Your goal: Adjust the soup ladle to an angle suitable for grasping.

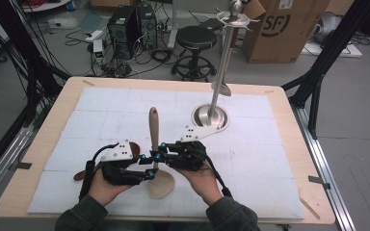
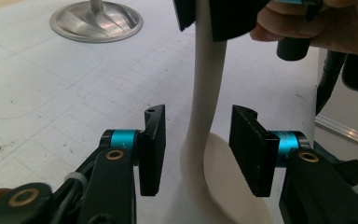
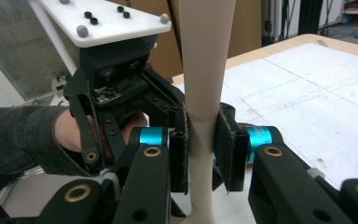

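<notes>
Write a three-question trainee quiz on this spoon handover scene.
1. True or false: the right hand-held gripper is shut on the wooden spoon.
2. What stands around the spoon's neck without pressing it? A. the left hand-held gripper's jaws B. the metal stand C. a stool
3. Where does the spoon's bowl rest?

Key: 1. True. 2. A. 3. On the white mat, handle pointing up.

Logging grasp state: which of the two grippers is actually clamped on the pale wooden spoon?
The right gripper: its pads press the pale wooden spoon. The left gripper only straddles it, with gaps.
</notes>
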